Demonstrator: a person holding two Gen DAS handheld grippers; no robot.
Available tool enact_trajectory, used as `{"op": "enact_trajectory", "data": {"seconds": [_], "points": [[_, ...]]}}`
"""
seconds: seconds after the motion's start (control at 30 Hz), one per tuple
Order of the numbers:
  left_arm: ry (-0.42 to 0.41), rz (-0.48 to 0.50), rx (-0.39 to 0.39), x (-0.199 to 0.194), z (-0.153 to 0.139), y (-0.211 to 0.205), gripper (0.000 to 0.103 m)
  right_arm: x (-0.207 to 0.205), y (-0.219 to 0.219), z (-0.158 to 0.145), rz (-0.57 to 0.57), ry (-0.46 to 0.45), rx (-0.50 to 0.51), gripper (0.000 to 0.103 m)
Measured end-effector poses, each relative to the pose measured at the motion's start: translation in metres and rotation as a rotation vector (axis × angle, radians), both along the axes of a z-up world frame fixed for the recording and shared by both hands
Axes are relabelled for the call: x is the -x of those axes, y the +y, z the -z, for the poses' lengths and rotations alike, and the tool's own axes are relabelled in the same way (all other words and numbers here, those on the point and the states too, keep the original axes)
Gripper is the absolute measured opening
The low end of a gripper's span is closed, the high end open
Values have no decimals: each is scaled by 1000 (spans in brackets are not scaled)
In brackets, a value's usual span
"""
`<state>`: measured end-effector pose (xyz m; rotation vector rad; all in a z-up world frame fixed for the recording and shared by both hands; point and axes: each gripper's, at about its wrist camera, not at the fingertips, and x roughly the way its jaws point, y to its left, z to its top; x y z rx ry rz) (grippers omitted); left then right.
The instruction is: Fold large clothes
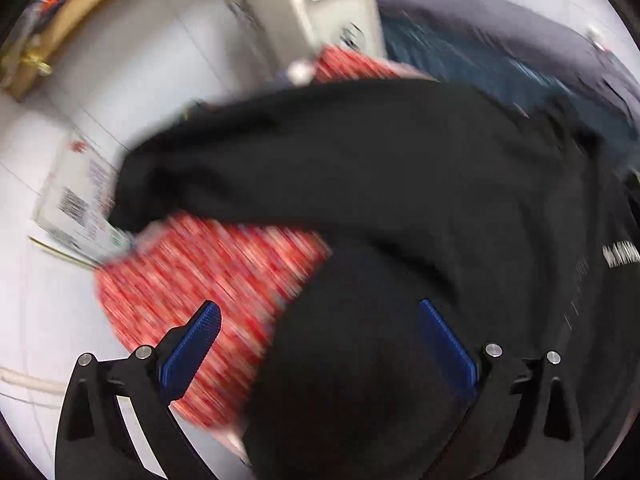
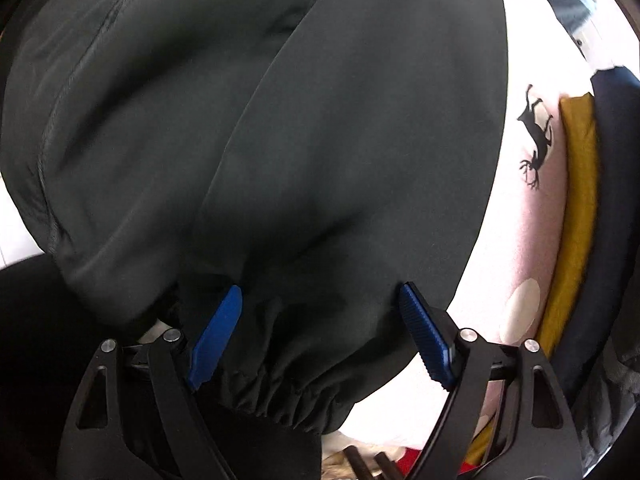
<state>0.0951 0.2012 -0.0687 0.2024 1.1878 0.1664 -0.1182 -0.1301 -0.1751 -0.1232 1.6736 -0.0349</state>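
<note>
In the left wrist view a black garment [image 1: 380, 168] with white lettering [image 1: 622, 254] is spread over a red patterned cloth [image 1: 192, 280]; the picture is blurred. My left gripper [image 1: 318, 306] stands wide open above them, its blue pads [image 1: 192, 348] touching nothing that I can make out. In the right wrist view a dark jacket [image 2: 260, 120] fills most of the picture. Its gathered elastic hem [image 2: 288, 392] lies between the jaws of my right gripper [image 2: 320, 288]. The blue pads [image 2: 426, 336] stand on either side of the fabric and do not pinch it.
A white parcel with a barcode label [image 1: 76, 200] lies left of the garment on a pale floor. A white appliance [image 1: 304, 8] and blue-grey bedding [image 1: 500, 52] are beyond. Right of the jacket are a pink deer-print cloth [image 2: 536, 140], a mustard cloth [image 2: 580, 184] and a navy cloth [image 2: 616, 200].
</note>
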Motion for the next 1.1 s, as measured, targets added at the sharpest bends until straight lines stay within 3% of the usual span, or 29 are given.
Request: {"op": "enact_trajectory", "data": {"seconds": [0.13,0.23,0.4,0.6,0.7,0.8,0.87,0.97,1.1], "points": [[69,27,44,40,20,-25,97,0,0,3,-16,3,-20,31],[99,66,59,62,24,-42,97,-1,-6,-9,3,-44,-40,9],[79,123,43,85,17,-59,97,-11,-37,-65,125,-220,-151,4],[62,100,66,91,2,-58,97,-31,-107,-191,332,-538,-412,4],[50,92,72,92,-4,-59,97,-29,-169,-270,452,-765,-592,4],[42,97,70,94,-9,-61,97,-10,-242,-323,604,-924,-699,4],[36,95,67,96,-12,-61,97,1,-286,-343,694,-1002,-735,4],[54,70,67,100,-10,-58,97,24,-367,-339,870,-1034,-725,4],[75,38,59,104,-4,-52,97,52,-456,-264,1196,-953,-776,4]]}}
